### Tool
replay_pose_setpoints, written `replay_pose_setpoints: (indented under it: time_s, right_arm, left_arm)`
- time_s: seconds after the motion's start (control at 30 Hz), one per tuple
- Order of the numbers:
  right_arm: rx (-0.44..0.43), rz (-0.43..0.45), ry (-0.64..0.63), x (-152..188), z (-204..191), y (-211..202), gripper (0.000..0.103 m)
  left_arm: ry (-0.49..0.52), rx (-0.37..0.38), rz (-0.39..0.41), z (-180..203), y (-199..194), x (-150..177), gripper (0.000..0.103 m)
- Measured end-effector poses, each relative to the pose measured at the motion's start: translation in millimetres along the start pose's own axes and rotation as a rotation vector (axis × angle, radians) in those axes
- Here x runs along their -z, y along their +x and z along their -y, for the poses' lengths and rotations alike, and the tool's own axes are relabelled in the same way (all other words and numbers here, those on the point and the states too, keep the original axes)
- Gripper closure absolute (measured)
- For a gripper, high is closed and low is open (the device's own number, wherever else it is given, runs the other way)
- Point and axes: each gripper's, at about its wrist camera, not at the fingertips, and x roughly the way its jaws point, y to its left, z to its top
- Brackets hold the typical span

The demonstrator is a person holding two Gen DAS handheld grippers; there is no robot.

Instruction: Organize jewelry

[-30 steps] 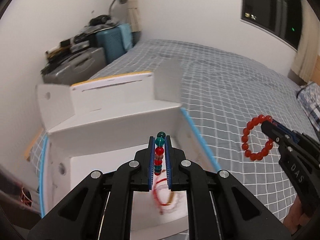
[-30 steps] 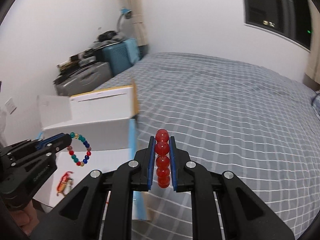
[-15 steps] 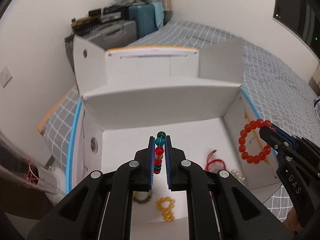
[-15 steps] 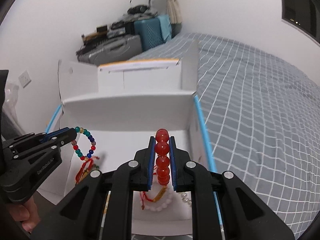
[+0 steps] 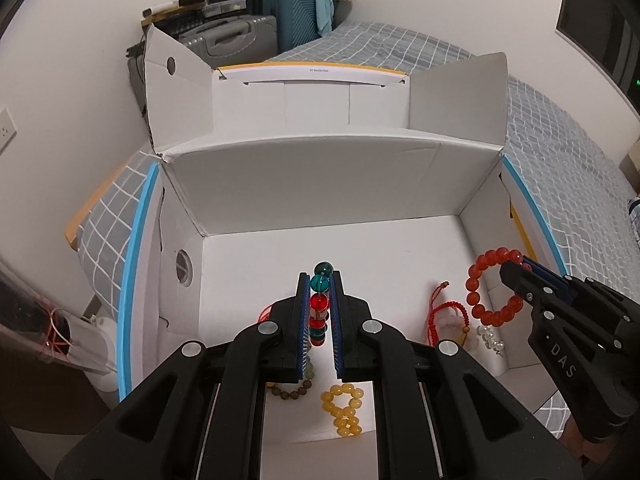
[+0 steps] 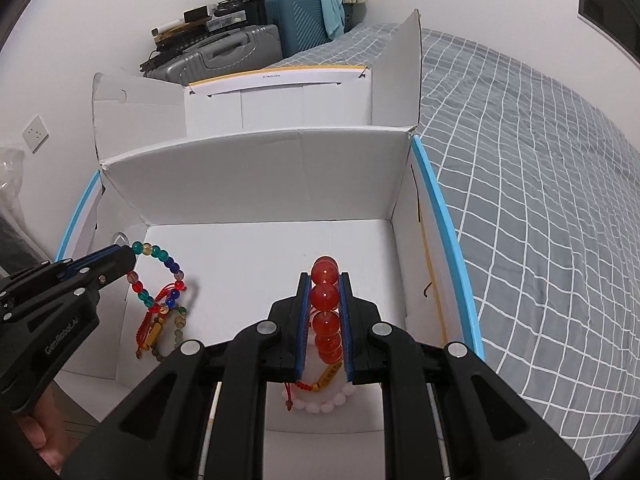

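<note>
Left wrist view: left gripper [image 5: 319, 312] clenched on multicoloured glass-bead bracelet [image 5: 320, 300], teal beads poking out past the fingertips, red bead pinched lower between the blue pads. Held above open white cardboard box [image 5: 328, 184] with blue edge tape, flaps up, sitting on grey checked bedspread [image 5: 560, 152]. On box floor: yellow bead bracelet [image 5: 345, 408] twisted into a figure eight, brown bead bracelet [image 5: 292, 390] partly hidden under the left finger, red cord bracelet with pale beads [image 5: 448, 316], small clear bead string [image 5: 490, 336] near right wall. At right, right gripper [image 5: 524, 270] gripping red round-bead bracelet [image 5: 494, 288], loop hanging over the box's right side. Grey and teal suitcases [image 5: 248, 28] against far wall.

Right wrist view: right gripper [image 6: 326, 304] clamped on red round-bead bracelet [image 6: 326, 300], beads stacked in a line between the pads, above the box [image 6: 256, 184] interior. Below it, pale pink bead bracelet with red cord and gold charm [image 6: 320, 396] on box floor. At left, left gripper [image 6: 128, 256] holding multicoloured bracelet [image 6: 158, 276], loop dangling over the left part of the box, above a red cord bracelet with amber piece [image 6: 154, 330] and a mixed dull-bead strand [image 6: 176, 332]. Bedspread [image 6: 540, 200] to the right. Wall socket [image 6: 35, 134] at left.
</note>
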Motion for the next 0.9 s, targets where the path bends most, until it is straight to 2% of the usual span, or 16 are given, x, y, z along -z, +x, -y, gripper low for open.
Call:
replay_pose_setpoints:
  time_s: [0.17,0.23,0.3,0.33,0.37,0.43,0.5,0.6,0.7,0.9]
  right_arm:
    - [0.003,-0.017,0.015,-1.2,-0.2,5.0,0.089]
    - [0.000,0.000,0.016,-2.6,-0.5,-0.1,0.087]
    - [-0.007,0.022,0.017,-3.6,0.1,-10.4,0.069]
    - [-0.007,0.041,0.019,-3.2,0.7,-16.9,0.064]
    - [-0.007,0.064,0.022,-2.8,2.0,-25.1,0.057]
    - [-0.011,0.102,0.028,-2.0,4.1,-40.2,0.045]
    - [-0.013,0.141,0.035,-0.2,7.1,-54.5,0.034]
    - [-0.011,0.186,0.038,7.8,9.8,-73.9,0.024]
    - [-0.008,0.223,0.024,21.5,8.8,-90.1,0.019]
    - [-0.009,0.266,0.004,52.7,4.9,-110.3,0.012]
  left_arm:
    - [0.007,-0.031,0.007,0.5,-1.6,1.2,0.091]
    - [0.011,-0.034,0.016,1.2,-6.5,1.7,0.085]
    - [0.002,-0.042,0.039,-0.2,-14.9,3.0,0.061]
    - [-0.003,-0.047,0.057,-1.0,-19.9,4.0,0.056]
    - [-0.005,-0.057,0.075,-1.7,-25.2,5.4,0.047]
    - [-0.009,-0.076,0.121,-2.5,-38.3,9.6,0.041]
    - [-0.018,-0.079,0.153,-4.0,-49.9,16.2,0.030]
    - [-0.027,-0.073,0.195,-3.7,-65.7,28.7,0.022]
    - [-0.043,-0.054,0.234,-2.5,-79.4,39.4,0.013]
    - [-0.036,-0.032,0.288,1.4,-101.8,70.6,0.006]
